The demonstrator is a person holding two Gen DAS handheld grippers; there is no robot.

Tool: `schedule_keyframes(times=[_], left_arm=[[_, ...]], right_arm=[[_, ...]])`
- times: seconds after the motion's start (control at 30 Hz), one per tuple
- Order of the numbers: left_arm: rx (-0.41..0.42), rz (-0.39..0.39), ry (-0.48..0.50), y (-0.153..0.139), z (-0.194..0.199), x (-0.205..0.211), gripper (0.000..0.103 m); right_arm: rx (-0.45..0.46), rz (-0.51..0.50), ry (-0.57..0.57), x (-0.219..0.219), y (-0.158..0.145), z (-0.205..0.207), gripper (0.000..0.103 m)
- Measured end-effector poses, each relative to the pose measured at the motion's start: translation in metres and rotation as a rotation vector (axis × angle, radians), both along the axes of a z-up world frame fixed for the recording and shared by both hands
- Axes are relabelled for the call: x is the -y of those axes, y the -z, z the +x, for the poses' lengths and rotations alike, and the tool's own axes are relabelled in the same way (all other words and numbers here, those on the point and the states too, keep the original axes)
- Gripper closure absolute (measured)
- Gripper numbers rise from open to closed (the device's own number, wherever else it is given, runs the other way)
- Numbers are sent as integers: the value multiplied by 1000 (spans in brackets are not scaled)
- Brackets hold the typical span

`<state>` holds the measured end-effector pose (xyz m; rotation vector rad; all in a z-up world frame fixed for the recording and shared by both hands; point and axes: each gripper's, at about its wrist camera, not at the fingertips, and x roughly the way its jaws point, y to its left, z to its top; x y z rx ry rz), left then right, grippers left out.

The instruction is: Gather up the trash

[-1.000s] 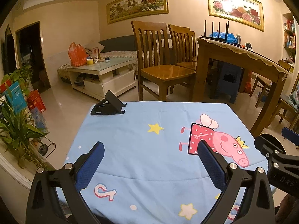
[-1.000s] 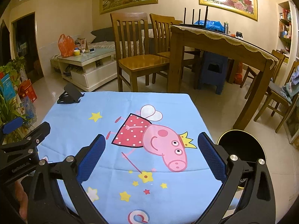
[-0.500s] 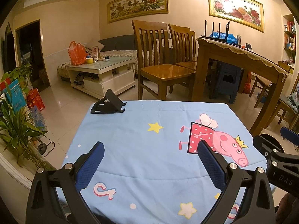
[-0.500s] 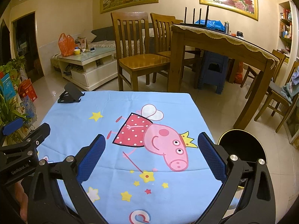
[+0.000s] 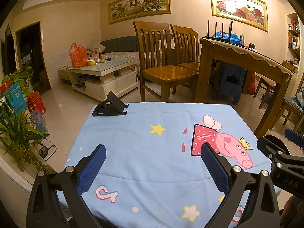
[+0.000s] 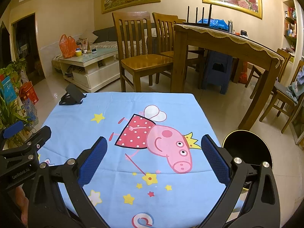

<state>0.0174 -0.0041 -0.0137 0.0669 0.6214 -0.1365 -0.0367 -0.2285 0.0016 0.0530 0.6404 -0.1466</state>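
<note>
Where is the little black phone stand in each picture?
Left wrist view: the black phone stand sits at the far left corner of the blue tablecloth, upper left of centre.
Right wrist view: the stand sits at the same far left corner, further left in the picture.
Shared landmark: the pink pig print, to the stand's right in both.

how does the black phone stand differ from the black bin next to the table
The phone stand sits on the blue tablecloth at its far left corner; the bin stands on the floor off the table's right side. The stand is small, angular and folded open with a tilted back plate; the bin is larger, round, with a gold-edged rim and an open mouth. Both are black, and neither gripper touches either one.
</note>
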Motion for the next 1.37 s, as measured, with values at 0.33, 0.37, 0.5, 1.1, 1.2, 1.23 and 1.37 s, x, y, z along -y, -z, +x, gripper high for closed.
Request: schedule_keyframes(times=[0.33, 0.37, 0.5, 1.1, 1.2, 1.23, 1.37], left_arm=[[1, 4, -14, 1, -1, -2, 7], [2, 5, -16, 1, -1, -2, 7], [-2, -6, -16, 2, 1, -6, 7], [40, -6, 17, -6, -1, -11, 7], [39, 24, 18, -5, 1, -8, 7], [36, 33, 9, -5, 1, -8, 7], [45, 47, 3, -5, 1, -6, 7]], right_arm=[[-4, 5, -3, -5, 3, 0, 6], [-3, 4, -3, -4, 3, -1, 6], [-3, 2, -3, -3, 2, -1, 6], [-4, 5, -6, -7, 4, -3, 6], [-3, 5, -6, -8, 4, -3, 6], [-4, 5, -6, -8, 4, -3, 6], [-5, 6, -5, -8, 4, -3, 6]])
